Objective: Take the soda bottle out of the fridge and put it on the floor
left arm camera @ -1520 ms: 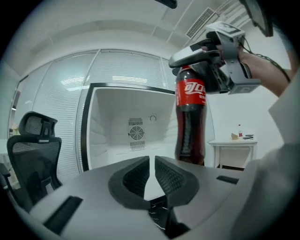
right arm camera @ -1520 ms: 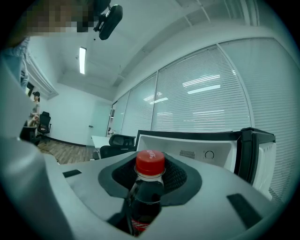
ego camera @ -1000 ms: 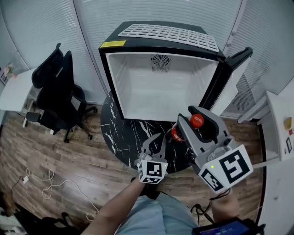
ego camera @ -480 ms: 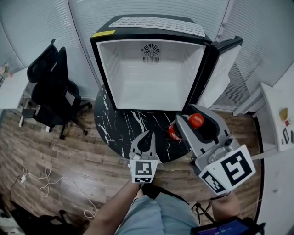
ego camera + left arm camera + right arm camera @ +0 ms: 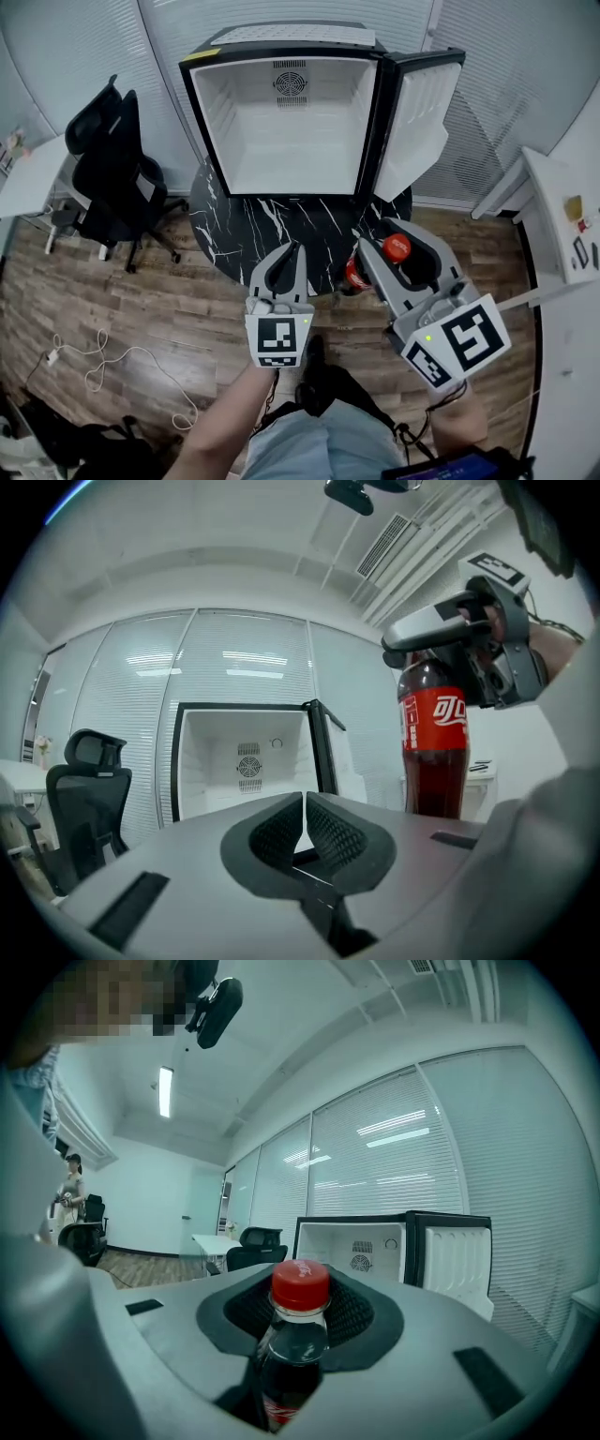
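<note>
The soda bottle (image 5: 360,271) has a red cap (image 5: 395,247), a red label and dark drink. My right gripper (image 5: 394,246) is shut on its neck and holds it upright in the air, over the near edge of the black marble table (image 5: 234,234). In the right gripper view the cap (image 5: 300,1285) rises between the pads. The left gripper view has the bottle (image 5: 434,747) hanging at the right. My left gripper (image 5: 294,247) is shut and empty, to the left of the bottle. The small black fridge (image 5: 281,122) stands open and empty, its door (image 5: 420,117) swung right.
A black office chair (image 5: 108,178) stands left of the fridge, beside a white desk (image 5: 28,183). A white cable (image 5: 103,366) lies on the wooden floor (image 5: 141,309) at the lower left. Another white table (image 5: 562,225) runs along the right side.
Both grippers have drawn back from the fridge toward my body, the bottle still held in the right one. The left gripper drifted left. The fridge now sits farther up in the head view.
</note>
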The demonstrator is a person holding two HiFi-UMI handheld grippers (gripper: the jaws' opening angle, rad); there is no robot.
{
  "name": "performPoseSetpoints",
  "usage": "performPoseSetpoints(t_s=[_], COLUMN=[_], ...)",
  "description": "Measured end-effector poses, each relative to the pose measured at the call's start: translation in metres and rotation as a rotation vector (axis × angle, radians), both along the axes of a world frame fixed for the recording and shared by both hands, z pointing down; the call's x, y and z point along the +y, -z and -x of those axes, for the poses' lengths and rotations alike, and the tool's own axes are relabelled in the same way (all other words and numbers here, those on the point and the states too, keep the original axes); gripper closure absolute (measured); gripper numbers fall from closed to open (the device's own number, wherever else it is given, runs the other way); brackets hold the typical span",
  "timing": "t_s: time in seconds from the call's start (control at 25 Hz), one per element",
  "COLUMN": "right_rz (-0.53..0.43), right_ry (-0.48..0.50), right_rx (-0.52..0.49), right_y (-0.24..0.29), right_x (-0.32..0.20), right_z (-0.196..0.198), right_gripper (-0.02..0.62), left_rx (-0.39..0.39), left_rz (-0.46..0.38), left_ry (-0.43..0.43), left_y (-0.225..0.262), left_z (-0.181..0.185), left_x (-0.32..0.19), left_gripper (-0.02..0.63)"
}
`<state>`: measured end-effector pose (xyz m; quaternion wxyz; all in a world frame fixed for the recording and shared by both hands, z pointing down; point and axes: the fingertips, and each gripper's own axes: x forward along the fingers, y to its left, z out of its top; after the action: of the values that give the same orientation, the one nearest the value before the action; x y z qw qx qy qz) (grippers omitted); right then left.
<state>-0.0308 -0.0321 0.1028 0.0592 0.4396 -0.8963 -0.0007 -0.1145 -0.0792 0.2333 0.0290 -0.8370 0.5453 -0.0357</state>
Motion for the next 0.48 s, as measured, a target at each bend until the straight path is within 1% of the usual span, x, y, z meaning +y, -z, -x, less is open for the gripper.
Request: performPoseSetpoints(t_s=[0.2,0.32,0.48], right_rz=[0.010,0.007,0.005], right_ry=[-0.013,0.004,0.038], right_rx=[-0.004,-0.011,-0.001], right_y=[-0.003,0.000,0.002], right_x=[0.036,0.053,0.069], right_z=[-0.023,-0.038,-0.061], right_gripper=[0.460,0.460,0.460], left_rx=[0.001,0.010,0.011], left_rz=[0.009,0.012,-0.005], left_ry=[-0.005,0.018,0.042], left_y=[0.007,0.013,0.029], left_z=[-0.024,-0.039,-0.067], left_x=[0.042,0.057,0.071], left_gripper=[0.580,0.580,0.580])
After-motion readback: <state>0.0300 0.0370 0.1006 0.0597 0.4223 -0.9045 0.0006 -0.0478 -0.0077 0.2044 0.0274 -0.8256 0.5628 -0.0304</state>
